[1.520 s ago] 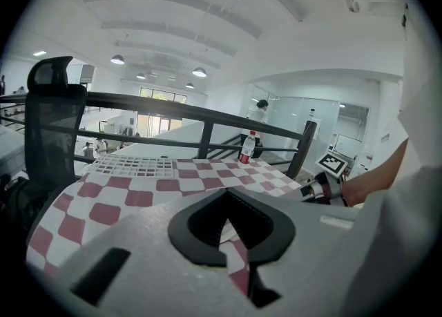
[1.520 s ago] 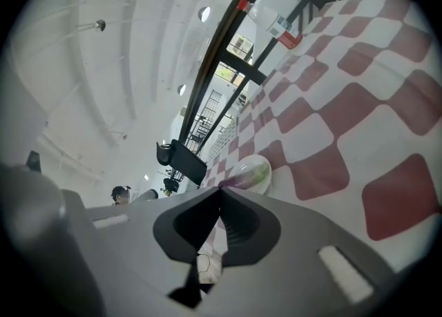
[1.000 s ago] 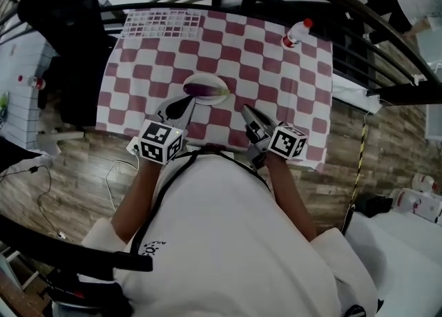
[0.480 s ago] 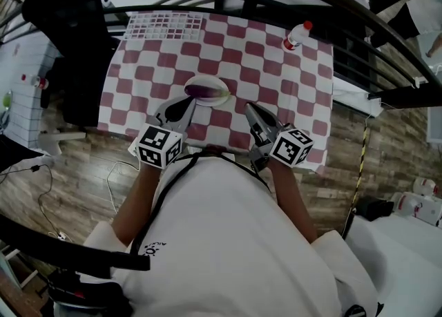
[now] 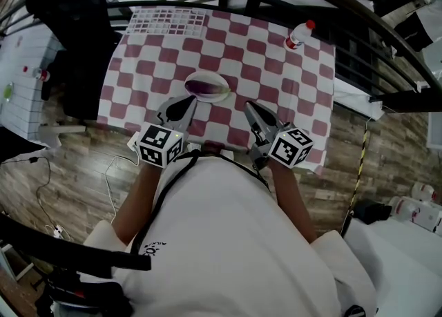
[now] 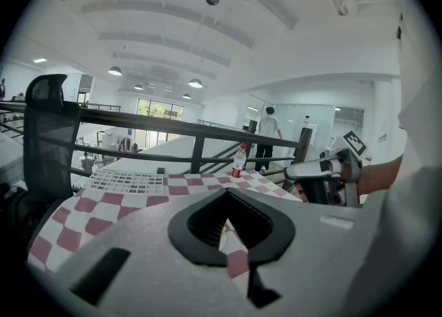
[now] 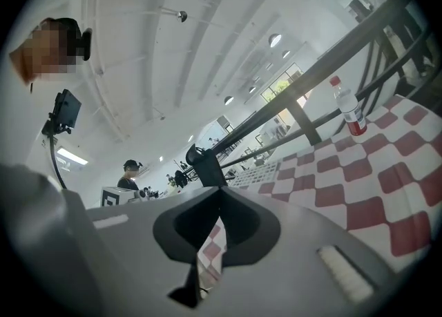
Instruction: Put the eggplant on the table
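Red and white squares covered the table [image 5: 290, 81], and the eggplant [image 5: 206, 89] lay on a white plate [image 5: 224, 92] on its near half. Both claws were shut and held nothing. The left gripper [image 5: 190, 100] was just beside the plate and the right gripper [image 5: 248, 107] was near it. The eggplant looked smooth and round, so it could slip from a pinch or roll away, and the plate could slide. A bottle [image 5: 298, 34] and a white grid mat [image 5: 166, 21] sat far back, so nothing blocked the way.

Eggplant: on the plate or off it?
On the plate. Head view shows the purple eggplant lying within the white plate's rim.
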`<state>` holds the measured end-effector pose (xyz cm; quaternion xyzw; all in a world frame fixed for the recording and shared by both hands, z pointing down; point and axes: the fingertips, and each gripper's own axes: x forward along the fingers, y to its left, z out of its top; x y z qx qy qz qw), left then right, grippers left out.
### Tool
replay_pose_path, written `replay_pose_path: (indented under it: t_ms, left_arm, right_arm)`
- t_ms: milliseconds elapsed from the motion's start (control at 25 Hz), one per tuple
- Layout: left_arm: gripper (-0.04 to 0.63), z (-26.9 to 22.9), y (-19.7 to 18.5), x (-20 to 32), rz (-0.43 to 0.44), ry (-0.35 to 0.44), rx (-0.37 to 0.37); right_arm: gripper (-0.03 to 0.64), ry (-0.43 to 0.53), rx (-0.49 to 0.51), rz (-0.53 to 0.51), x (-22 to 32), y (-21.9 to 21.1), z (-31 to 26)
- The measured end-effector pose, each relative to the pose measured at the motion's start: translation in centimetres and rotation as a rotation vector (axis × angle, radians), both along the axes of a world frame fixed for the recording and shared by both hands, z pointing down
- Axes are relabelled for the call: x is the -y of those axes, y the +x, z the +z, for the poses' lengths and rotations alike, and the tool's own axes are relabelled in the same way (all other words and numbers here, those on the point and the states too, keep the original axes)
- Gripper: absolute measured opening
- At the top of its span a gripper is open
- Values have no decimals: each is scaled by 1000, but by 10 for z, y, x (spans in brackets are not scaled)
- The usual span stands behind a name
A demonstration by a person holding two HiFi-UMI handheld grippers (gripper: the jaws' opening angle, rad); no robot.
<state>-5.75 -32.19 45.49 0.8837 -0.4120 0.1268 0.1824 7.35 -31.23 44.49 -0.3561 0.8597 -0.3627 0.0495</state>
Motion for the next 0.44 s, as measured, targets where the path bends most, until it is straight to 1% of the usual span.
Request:
replay_pose_path:
  t_ms: [440]
  left_arm:
    - [3,-1,8,-11,-15,2,11]
  right_arm:
    - [6,11,-27,-22,-10,10,1]
